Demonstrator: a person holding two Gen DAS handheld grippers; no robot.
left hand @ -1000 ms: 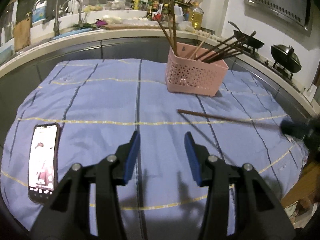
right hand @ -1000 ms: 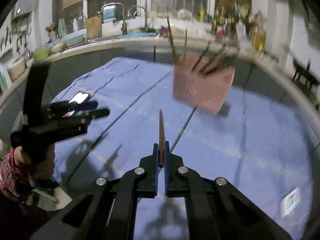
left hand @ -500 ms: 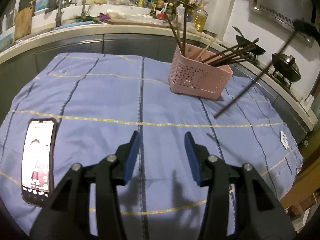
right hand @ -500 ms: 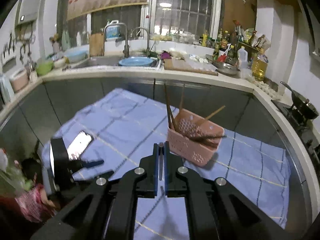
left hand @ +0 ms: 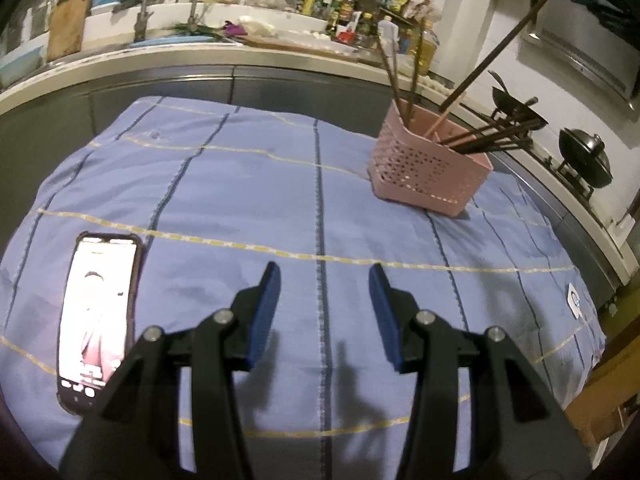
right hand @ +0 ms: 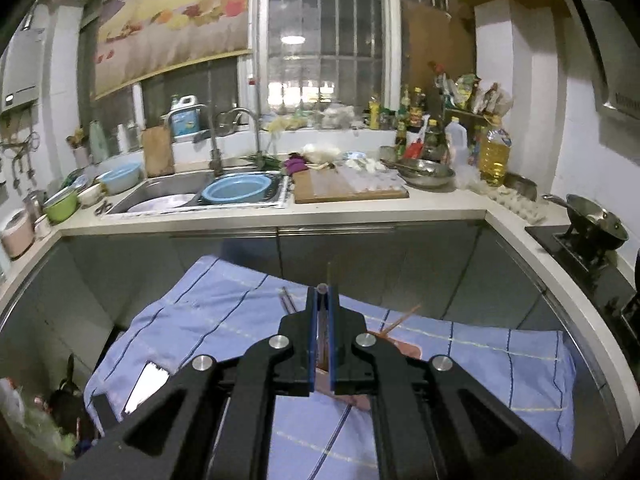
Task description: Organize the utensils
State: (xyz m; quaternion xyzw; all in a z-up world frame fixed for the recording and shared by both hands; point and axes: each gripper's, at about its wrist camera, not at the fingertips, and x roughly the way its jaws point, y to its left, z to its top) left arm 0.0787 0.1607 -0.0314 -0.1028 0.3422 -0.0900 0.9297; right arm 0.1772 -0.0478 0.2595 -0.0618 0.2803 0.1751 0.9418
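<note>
- The chopstick (left hand: pixel 494 54) is pinched between the pressed-together fingers of the right gripper (right hand: pixel 322 334). In the left wrist view it runs as a long dark diagonal from the gripper high at the upper right down to its lower tip, which sits at or just above the rim of the pink basket (left hand: pixel 430 168); I cannot tell whether the tip is already inside.
- Its long axis slants steeply, tip toward the basket's near-right part, so the coming move looks like a slide down along that axis and then a release.
- The basket already holds several chopsticks (left hand: pixel 490 136), fanned toward the right and back.
- The left gripper (left hand: pixel 324 312) is spread wide and holds nothing, low over the blue cloth (left hand: pixel 240 184), well apart from the basket; a phone (left hand: pixel 98 316) lies beside it.
</note>
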